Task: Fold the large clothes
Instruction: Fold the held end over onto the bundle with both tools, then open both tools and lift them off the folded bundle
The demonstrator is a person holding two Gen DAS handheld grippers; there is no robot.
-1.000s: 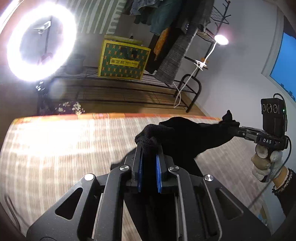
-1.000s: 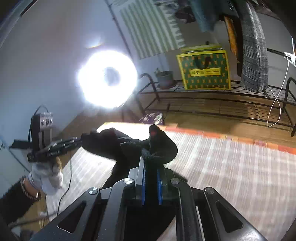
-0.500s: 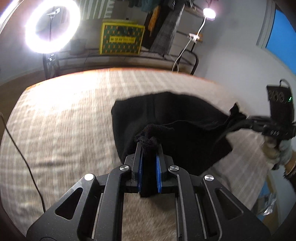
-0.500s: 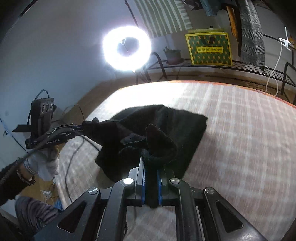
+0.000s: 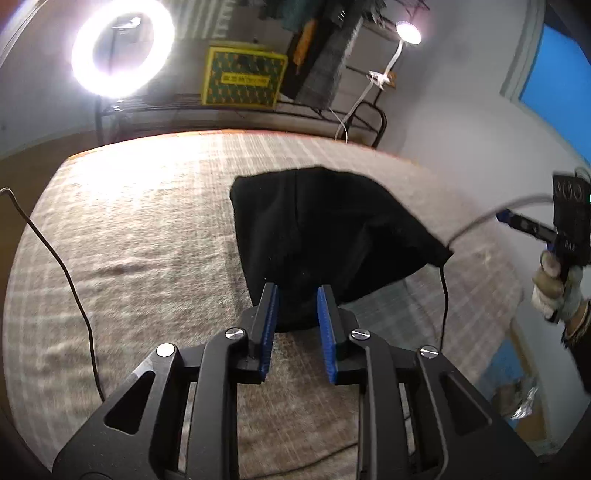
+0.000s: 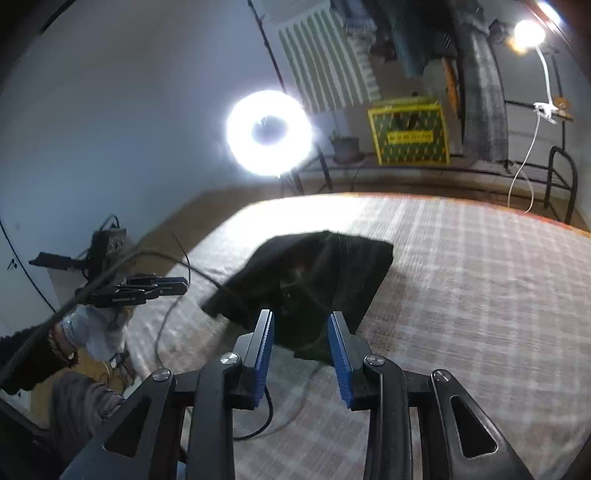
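Note:
A black garment (image 5: 317, 240) lies folded in a dark heap on the checked bedspread (image 5: 147, 240). In the left wrist view my left gripper (image 5: 296, 291) hangs just over the garment's near edge. Its jaws are opening, the cloth lies loose between the blue pads (image 5: 267, 328), and they do not press on it. In the right wrist view my right gripper (image 6: 301, 317) is over the garment (image 6: 314, 277) too, jaws opening and nothing gripped. Each gripper shows in the other's view, held by a gloved hand (image 6: 92, 325): the left gripper (image 6: 177, 286) and the right gripper (image 5: 517, 221).
A black cable (image 5: 70, 277) trails over the bed's left side and another cable (image 6: 173, 306) runs beside the garment. Beyond the bed stand a ring light (image 5: 122, 55), a yellow-green box (image 5: 242, 77) on a black rack, hanging clothes and a lamp (image 5: 408, 31).
Both grippers carried the garment's edge back over the bed and lowered it, then opened and let go. The cloth that was bunched in the jaws now lies on the bedspread.

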